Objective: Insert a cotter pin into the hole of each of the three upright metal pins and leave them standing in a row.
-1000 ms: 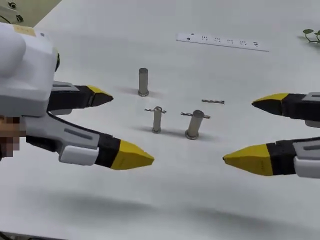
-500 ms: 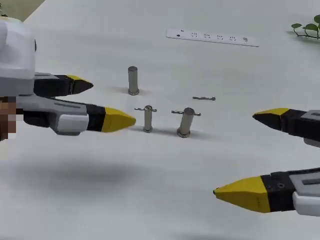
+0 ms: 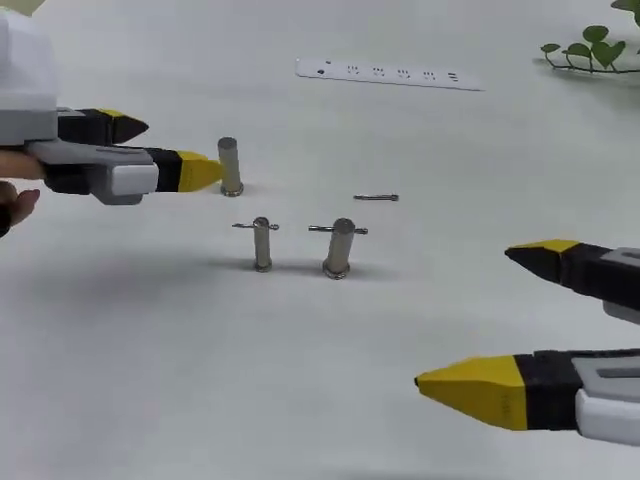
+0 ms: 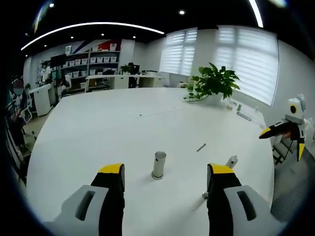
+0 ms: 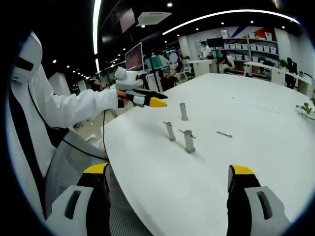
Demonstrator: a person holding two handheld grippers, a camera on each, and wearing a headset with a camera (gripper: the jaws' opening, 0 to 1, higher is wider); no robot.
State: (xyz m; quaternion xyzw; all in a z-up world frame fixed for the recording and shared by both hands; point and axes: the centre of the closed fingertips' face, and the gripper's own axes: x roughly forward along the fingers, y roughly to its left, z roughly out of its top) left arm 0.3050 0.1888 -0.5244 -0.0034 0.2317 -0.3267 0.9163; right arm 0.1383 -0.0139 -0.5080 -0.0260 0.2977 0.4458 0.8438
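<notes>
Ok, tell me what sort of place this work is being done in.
Probably an open-plan office or lab workroom: shelves of storage bins line the far wall, blinds cover big windows, and a potted plant sits on the large white table, with a mesh office chair beside it.

A: The tabletop [image 3: 200, 380]?
B: Smooth, matt white.
A: And the metal pins [image 3: 339, 247]?
B: Grey metal, dull sheen — the loose cotter pin [image 3: 376, 197] too.
A: The left hand-held gripper [image 3: 182, 150] and right hand-held gripper [image 3: 463, 316]?
B: Plastic — matt yellow tips, black collars, white shells.
</notes>
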